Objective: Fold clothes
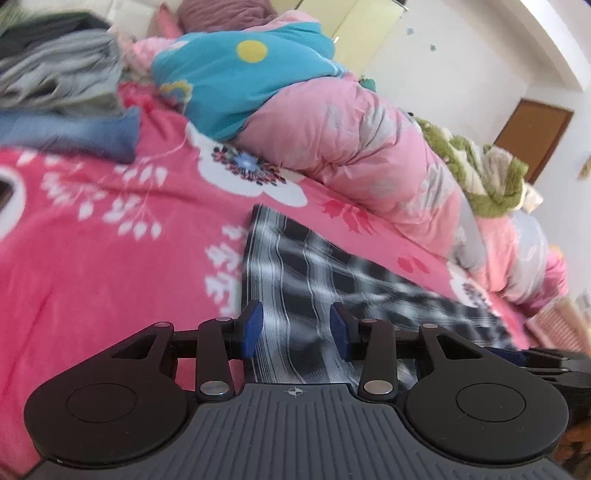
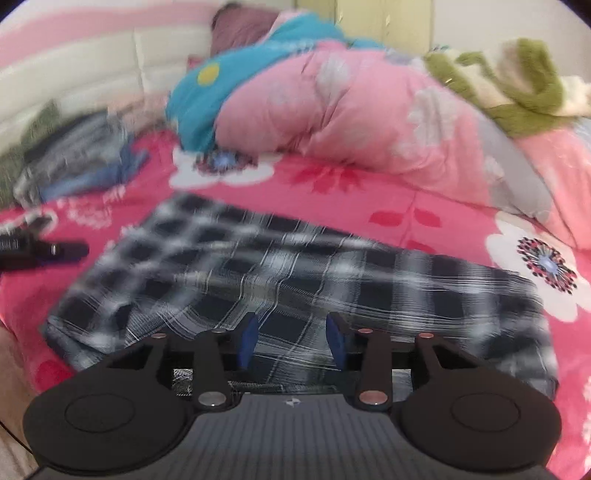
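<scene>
Pink bed (image 2: 332, 206), one plaid garment (image 2: 295, 266), two open tongs (image 1: 295, 330) (image 2: 291, 339)

A pink floral bedsheet (image 1: 92, 266) covers the bed, with a bunched pink quilt (image 1: 354, 140) at about one o'clock and a teal cover with a yellow dot (image 1: 236, 81) lying on its eleven o'clock end. A green-and-cream fleece blanket (image 1: 484, 166) rests at two o'clock, a brown door (image 1: 532, 136) behind it. A maroon pillow (image 2: 240, 33) sits at twelve o'clock against the cream headboard (image 2: 92, 66).

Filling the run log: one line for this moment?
left gripper: open | right gripper: open | plaid garment: flat on bed, ungripped
</scene>
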Tool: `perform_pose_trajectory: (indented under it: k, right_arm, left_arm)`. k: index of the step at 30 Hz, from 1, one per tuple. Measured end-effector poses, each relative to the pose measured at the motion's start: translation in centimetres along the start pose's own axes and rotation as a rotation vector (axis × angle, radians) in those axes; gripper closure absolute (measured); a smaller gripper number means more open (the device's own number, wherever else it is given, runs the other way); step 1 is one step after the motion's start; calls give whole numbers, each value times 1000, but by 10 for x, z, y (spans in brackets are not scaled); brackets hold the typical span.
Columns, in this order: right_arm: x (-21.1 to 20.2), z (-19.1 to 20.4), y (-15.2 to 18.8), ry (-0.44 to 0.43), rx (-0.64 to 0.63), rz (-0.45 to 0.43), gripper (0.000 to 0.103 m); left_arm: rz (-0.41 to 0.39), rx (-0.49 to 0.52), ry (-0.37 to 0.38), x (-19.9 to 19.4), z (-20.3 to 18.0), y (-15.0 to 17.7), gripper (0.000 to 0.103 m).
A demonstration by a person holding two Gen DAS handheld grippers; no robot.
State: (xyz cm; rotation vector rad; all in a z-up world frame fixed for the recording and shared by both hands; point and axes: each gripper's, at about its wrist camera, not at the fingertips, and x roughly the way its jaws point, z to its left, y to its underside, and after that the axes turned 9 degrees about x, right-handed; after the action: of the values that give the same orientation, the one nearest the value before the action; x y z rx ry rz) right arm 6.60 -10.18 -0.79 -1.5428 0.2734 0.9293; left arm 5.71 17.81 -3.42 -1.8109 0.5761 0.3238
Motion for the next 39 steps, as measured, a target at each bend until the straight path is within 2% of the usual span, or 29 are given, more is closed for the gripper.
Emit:
perform_pose_trajectory:
  k: [4, 7, 11, 17, 18, 19, 20, 21, 26, 31, 36, 38, 39]
  right_arm:
    - [-5, 21, 6, -42, -106, 18, 60]
    - [-11, 24, 14, -50, -155, 28, 60]
    - [-18, 25, 19, -102, -178, 49, 61]
    - [12, 26, 13, -106, -153, 107, 66]
    - [19, 25, 13, -106, -138, 126, 72]
    - [27, 23, 13, -107, -123, 144, 91]
    - [24, 22, 14, -108, -113, 135, 100]
    - [19, 21, 15, -110, -104, 120, 103]
    - [-20, 18, 23, -128, -71, 41, 103]
    - [-33, 9, 45, -116, -59, 62, 103]
    - [-38, 4, 49, -156, -40, 63, 103]
    - [-44, -1, 48, -159, -27, 46, 100]
    - [-47, -8, 45, -154, 6, 30, 96]
  left_arm:
    - [4, 42, -20, 21, 6, -8, 64]
    - [4, 65, -2, 34, 12, -11, 64]
    - [1, 20, 37, 46, 24, -6, 63]
    - [-5, -50, 92, 59, 41, 0, 62]
    - [-6, -53, 92, 59, 41, 1, 62]
    - [-6, -54, 91, 60, 41, 1, 62]
    - [-6, -55, 90, 60, 41, 1, 62]
    - [-6, -55, 88, 60, 41, 1, 62]
    - [-8, -55, 73, 63, 39, 1, 62]
    - [-12, -44, 63, 64, 37, 2, 62]
    - [-19, -55, 73, 63, 40, 3, 62]
    - [-20, -54, 72, 63, 39, 4, 62]
    - [-20, -52, 70, 63, 39, 4, 62]
